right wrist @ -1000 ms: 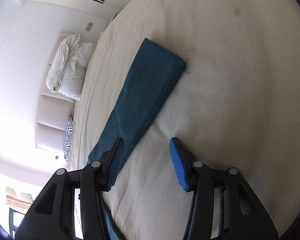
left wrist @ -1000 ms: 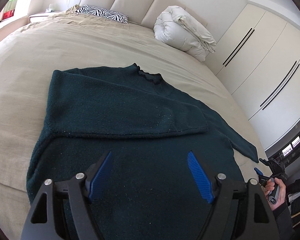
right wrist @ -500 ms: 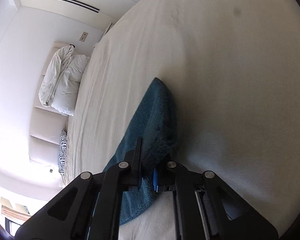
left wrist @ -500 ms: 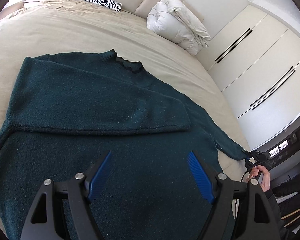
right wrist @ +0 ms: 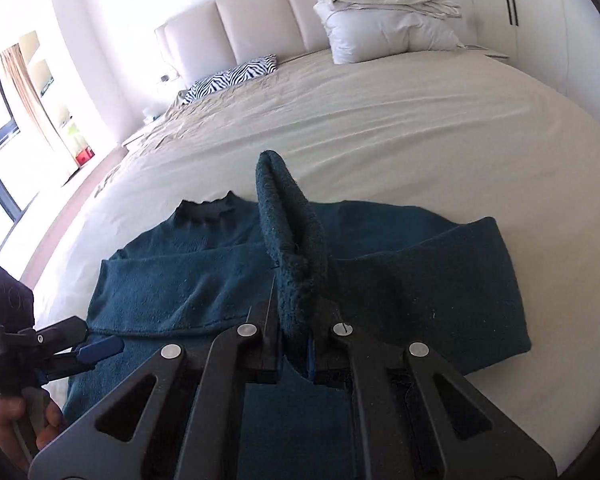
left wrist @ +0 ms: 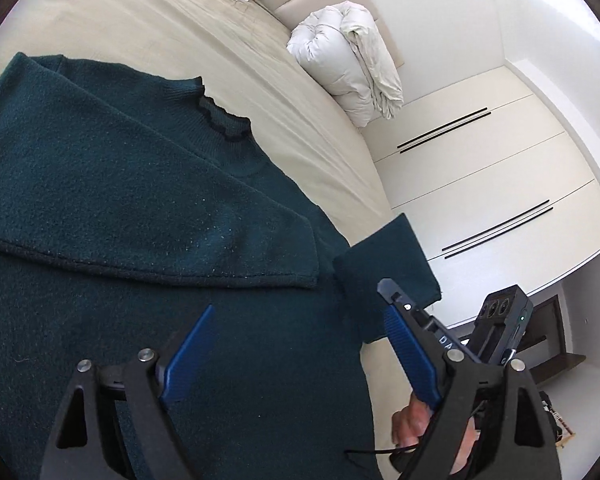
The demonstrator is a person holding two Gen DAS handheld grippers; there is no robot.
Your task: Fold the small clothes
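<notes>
The right gripper point(right wrist: 294, 354) was clenched on the cuff end of the sweater's sleeve point(right wrist: 292, 240), with the knit bunched between its closed jaws and standing up in a fold ahead of them. That sleeve was lifted off the bed point(right wrist: 380, 112) and carried in over the body of the dark green sweater point(right wrist: 172, 284), which lay flat on the beige sheet with its collar toward the headboard. The other sleeve point(left wrist: 148, 216) was already folded across the chest, its cuff near the middle of the garment. The left gripper point(left wrist: 300, 352) hovered over the lower part of the sweater, jaws spread wide and just widened further, with nothing between the blue pads point(left wrist: 188, 356). A hand point(left wrist: 412, 424) showed beside it, holding the right gripper's handle. A folded white duvet point(right wrist: 384, 12) and a zebra-print pillow point(right wrist: 232, 76) sat near the headboard, well apart from the sweater.
</notes>
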